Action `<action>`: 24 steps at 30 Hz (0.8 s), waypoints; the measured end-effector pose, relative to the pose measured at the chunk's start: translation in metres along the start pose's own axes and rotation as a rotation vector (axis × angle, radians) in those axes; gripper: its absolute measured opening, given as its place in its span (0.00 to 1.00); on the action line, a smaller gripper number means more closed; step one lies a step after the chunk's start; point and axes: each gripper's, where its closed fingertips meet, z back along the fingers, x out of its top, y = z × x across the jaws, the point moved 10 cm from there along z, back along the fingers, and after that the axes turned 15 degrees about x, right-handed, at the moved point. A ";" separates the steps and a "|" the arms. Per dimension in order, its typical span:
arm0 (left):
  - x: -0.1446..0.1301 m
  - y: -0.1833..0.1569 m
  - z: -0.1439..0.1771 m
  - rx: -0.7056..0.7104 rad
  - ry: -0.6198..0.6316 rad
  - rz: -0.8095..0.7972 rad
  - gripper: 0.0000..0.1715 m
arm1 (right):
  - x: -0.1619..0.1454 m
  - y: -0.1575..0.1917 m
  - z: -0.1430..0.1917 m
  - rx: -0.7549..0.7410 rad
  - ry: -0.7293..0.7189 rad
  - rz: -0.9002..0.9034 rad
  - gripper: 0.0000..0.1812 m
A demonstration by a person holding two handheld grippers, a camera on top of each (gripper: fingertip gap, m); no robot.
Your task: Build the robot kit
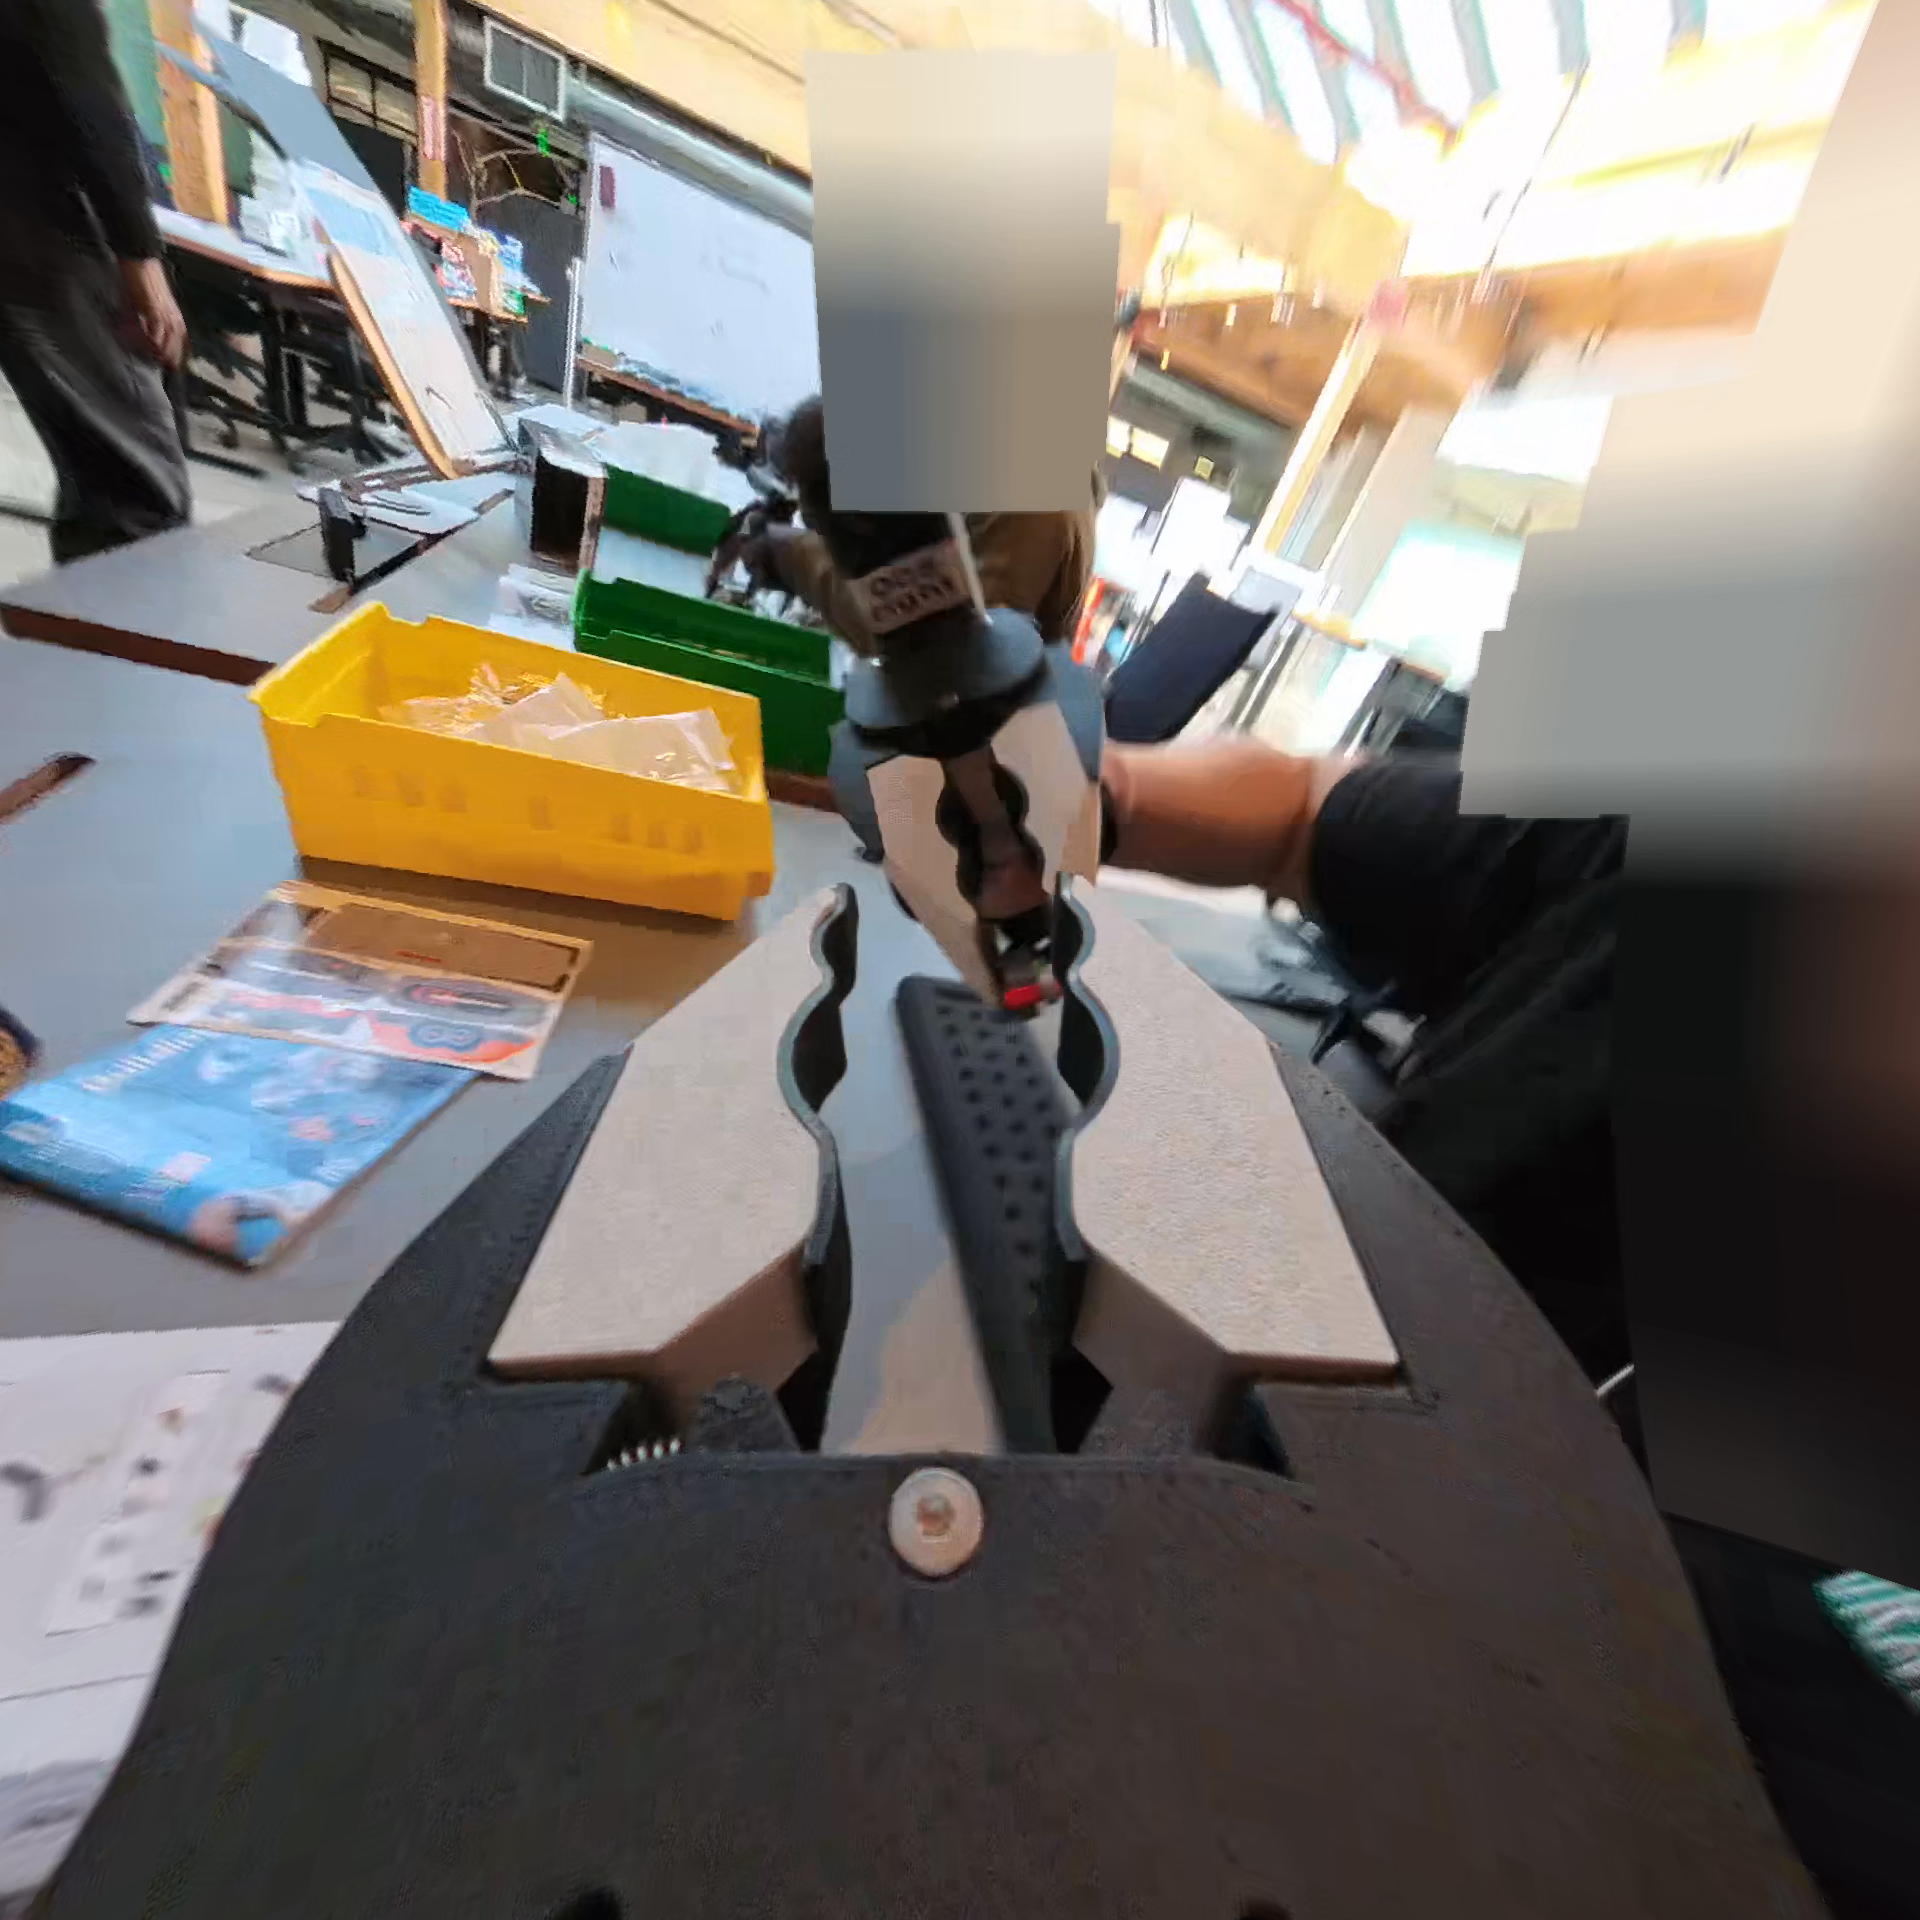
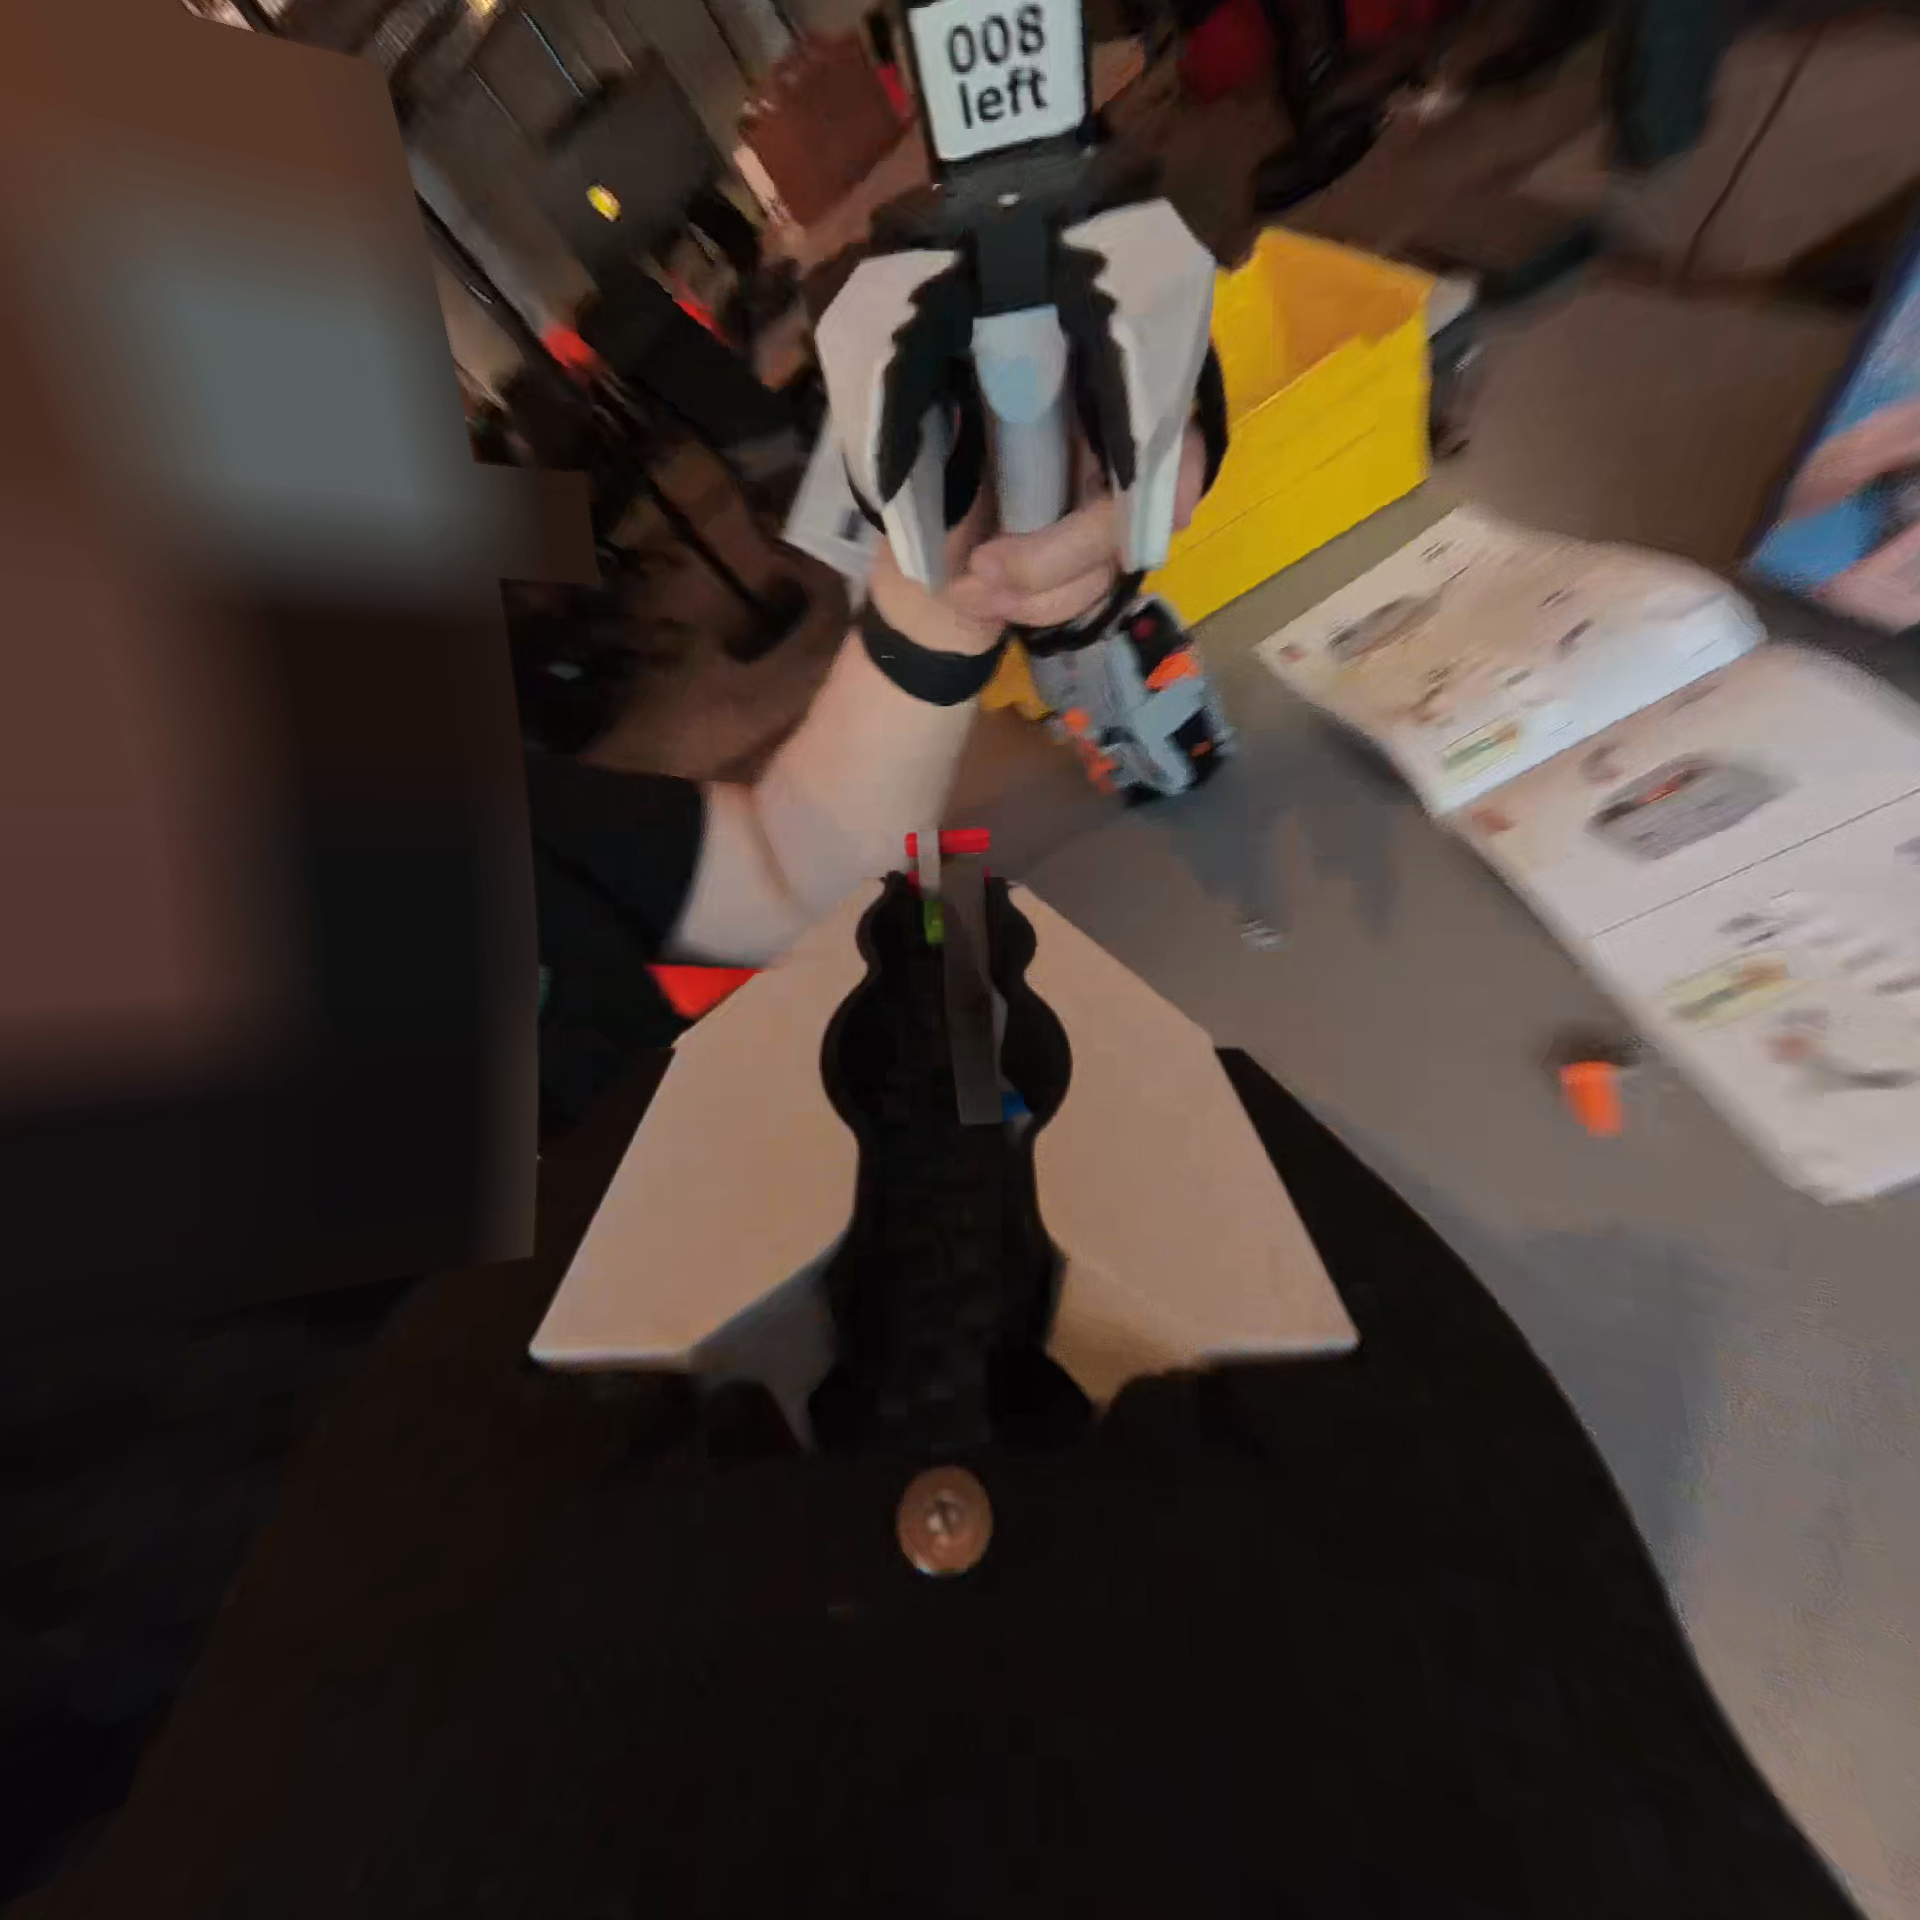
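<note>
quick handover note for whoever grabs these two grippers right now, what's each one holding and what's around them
Left gripper: jaws part open, a long black perforated beam lying between the fingers against the right-hand one; whether it is clamped cannot be told.
Right gripper: shut on a thin grey strip with a red pin at its tip, held up close to the front end of the black beam.
On the grey table: yellow bin with clear plastic bags, opened instruction booklet, blue box, part-built grey and orange model, a loose orange piece.
What is done or left: cannot be told from these views.
</note>
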 end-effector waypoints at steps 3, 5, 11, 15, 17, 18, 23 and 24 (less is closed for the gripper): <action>-0.012 0.004 -0.002 0.044 0.043 0.245 0.20 | -0.012 0.010 0.001 -0.343 0.143 0.507 0.09; -0.036 0.003 -0.008 0.119 0.123 0.330 0.20 | -0.032 0.013 -0.004 -0.515 0.216 0.769 0.08; -0.118 -0.002 -0.021 0.193 0.129 0.507 0.12 | -0.091 -0.013 -0.041 -0.498 0.287 0.858 0.08; -0.159 -0.002 -0.026 0.138 0.149 0.656 0.04 | -0.111 -0.028 -0.049 -0.442 0.259 0.774 0.08; -0.169 0.000 -0.025 0.146 0.154 0.688 0.03 | -0.118 -0.033 -0.050 -0.426 0.251 0.747 0.08; -0.173 0.000 -0.024 0.158 0.159 0.684 0.02 | -0.120 -0.036 -0.051 -0.420 0.252 0.729 0.08; -0.181 0.004 -0.021 0.213 0.195 0.695 0.02 | -0.127 -0.045 -0.056 -0.426 0.265 0.705 0.08; -0.183 0.005 -0.020 0.225 0.204 0.696 0.02 | -0.128 -0.047 -0.058 -0.427 0.273 0.700 0.08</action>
